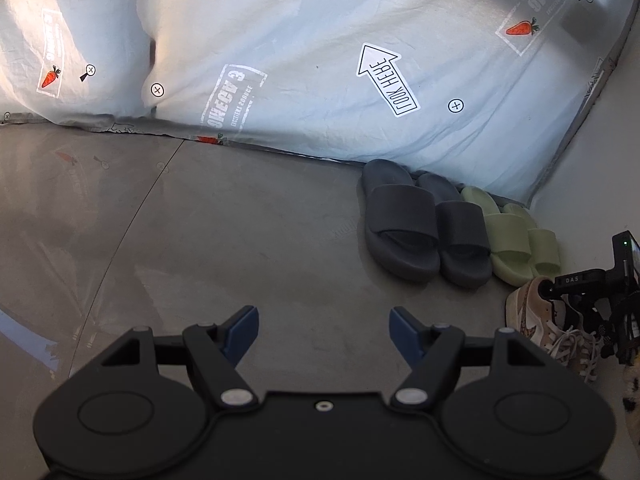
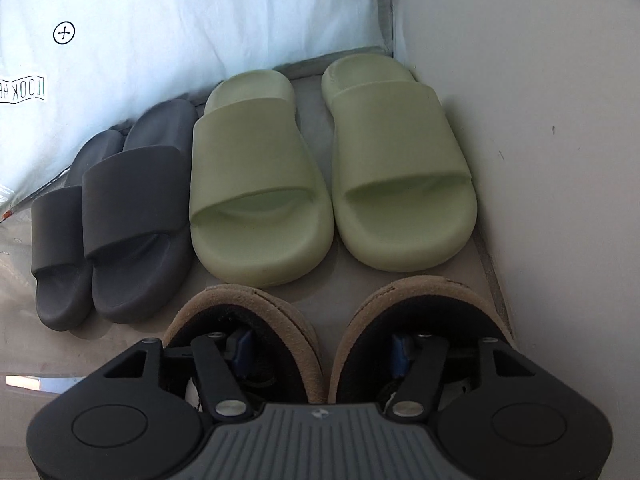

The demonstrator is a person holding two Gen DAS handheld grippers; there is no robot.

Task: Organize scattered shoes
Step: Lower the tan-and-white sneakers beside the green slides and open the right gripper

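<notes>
A pair of dark grey slides and a pair of green slides stand side by side against the bedding edge. Both pairs also show in the right wrist view, grey and green. A pair of tan sneakers stands just before the green slides, by the wall; one shows in the left wrist view. My right gripper is spread wide, one finger inside each sneaker's opening, spanning their inner walls. My left gripper is open and empty above the bare floor, left of the shoes.
A pale printed duvet lies along the far side of the grey floor. A white wall stands right of the shoes. The right gripper's body shows at the right edge of the left wrist view.
</notes>
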